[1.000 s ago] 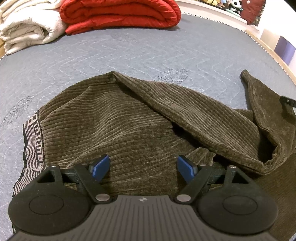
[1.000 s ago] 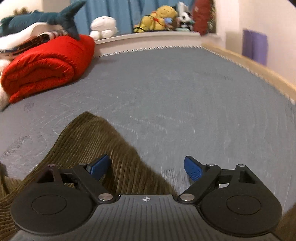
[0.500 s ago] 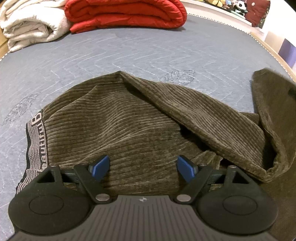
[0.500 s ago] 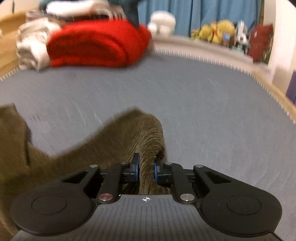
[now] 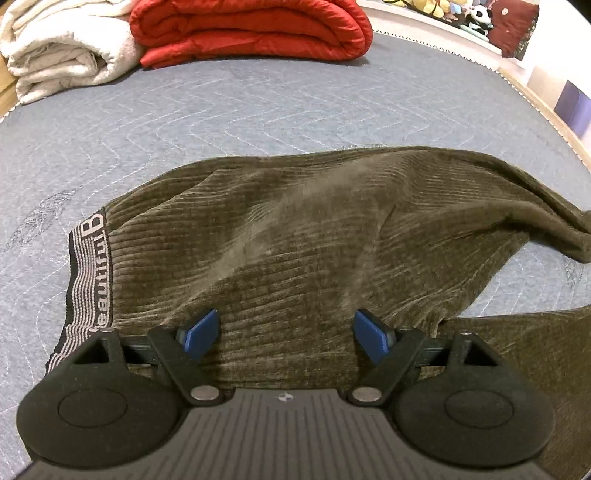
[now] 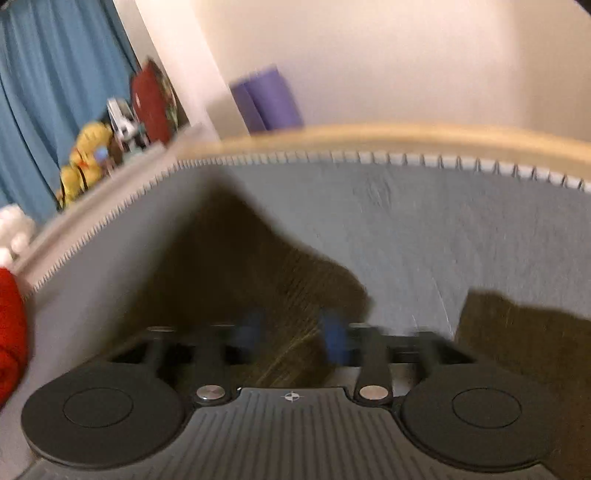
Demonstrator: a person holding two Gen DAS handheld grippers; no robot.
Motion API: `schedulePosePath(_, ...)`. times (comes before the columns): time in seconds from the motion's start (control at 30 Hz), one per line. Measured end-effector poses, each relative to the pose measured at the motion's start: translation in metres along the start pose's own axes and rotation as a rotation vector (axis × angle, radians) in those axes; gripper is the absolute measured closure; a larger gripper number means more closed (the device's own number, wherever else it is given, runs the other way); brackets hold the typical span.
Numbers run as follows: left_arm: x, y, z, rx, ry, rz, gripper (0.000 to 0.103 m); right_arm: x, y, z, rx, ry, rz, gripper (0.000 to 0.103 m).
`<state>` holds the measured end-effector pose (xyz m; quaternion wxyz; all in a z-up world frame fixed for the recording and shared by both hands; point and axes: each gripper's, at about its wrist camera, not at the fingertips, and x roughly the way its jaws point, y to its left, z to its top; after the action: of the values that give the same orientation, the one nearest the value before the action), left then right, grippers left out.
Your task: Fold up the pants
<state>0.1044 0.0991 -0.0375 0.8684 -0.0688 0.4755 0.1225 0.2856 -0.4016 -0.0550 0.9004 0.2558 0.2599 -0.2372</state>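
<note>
Brown corduroy pants (image 5: 314, 236) are spread on the grey quilted bed (image 5: 258, 110), right in front of the left tool (image 5: 286, 334). Its blue pads sit wide apart over the fabric w/ nothing pinched; the waistband (image 5: 88, 277) is off to its left. Red blanket (image 5: 251, 29) and a white one (image 5: 62, 48) are folded up well beyond it. Right tool (image 6: 291, 334) view is super blurry, but the jaws are opening and a pant leg (image 6: 258, 277) runs between the pads, pointing toward the bed's corner.

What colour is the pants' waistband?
Black with pale grey lettering on the corduroy pants' waistband; clearest in the left wrist view.
</note>
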Motion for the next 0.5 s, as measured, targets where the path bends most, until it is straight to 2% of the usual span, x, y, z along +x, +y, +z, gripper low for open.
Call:
schedulePosePath(0.17, 0.000, -0.003, -0.001, 0.003, -0.013, -0.013, 0.018, 0.014, -0.018, -0.008, 0.012, 0.021, 0.050, 0.036)
schedulePosePath(0.23, -0.003, -0.002, 0.000, -0.012, -0.053, -0.057, 0.022, 0.008, -0.016, -0.014, 0.017, 0.008, 0.041, 0.036)
schedulePosePath(0.3, -0.006, -0.008, 0.001, -0.020, -0.102, -0.136, 0.044, -0.001, -0.009, -0.018, 0.004, -0.018, 0.041, 0.036)
schedulePosePath(0.33, -0.006, -0.013, 0.002, -0.019, -0.121, -0.187, 0.049, -0.002, -0.006, -0.021, -0.006, -0.022, 0.045, 0.036)
schedulePosePath(0.37, -0.006, -0.020, 0.002, -0.010, -0.132, -0.238, 0.060, -0.007, -0.004, -0.025, -0.014, -0.027, 0.043, 0.036)
schedulePosePath(0.43, -0.003, -0.036, 0.002, 0.016, -0.138, -0.301, 0.063, -0.012, 0.000, -0.033, -0.020, -0.015, 0.027, 0.036)
schedulePosePath(0.5, 0.004, -0.052, 0.002, 0.050, -0.131, -0.319, 0.063, -0.011, 0.000, -0.040, 0.011, 0.034, 0.010, 0.036)
